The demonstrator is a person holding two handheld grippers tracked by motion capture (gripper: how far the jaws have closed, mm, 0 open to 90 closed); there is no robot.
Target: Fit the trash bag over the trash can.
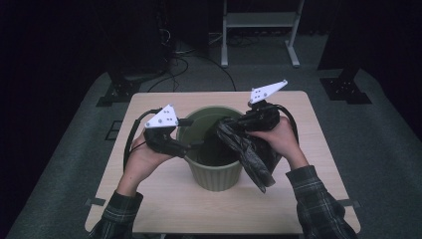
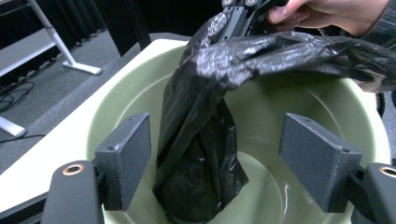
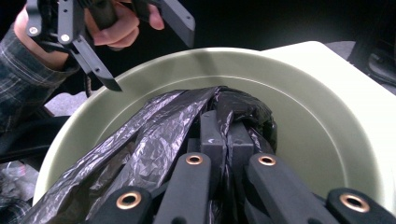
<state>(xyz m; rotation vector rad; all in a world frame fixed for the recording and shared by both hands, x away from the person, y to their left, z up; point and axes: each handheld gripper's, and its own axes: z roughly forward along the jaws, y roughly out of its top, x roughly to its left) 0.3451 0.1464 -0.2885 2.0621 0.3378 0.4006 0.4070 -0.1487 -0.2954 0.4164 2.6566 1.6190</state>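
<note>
Nearest, the left gripper [image 2: 215,163] holds its fingers [image 2: 126,156] wide apart, empty, at the green bin [image 1: 215,175] on the bench [image 1: 164,204]. The black bag [image 2: 201,154] hangs half inside, half draped over the bin's rim. Beyond, the right gripper [image 3: 227,135] pinches it shut. The film looks light, limp and slippery; a bunched edge seems the best hold.

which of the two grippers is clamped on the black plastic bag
The right gripper: its jaws are shut on the crumpled black plastic bag above the pale green plastic bin. The left gripper has open jaws, pads off the bag.
</note>
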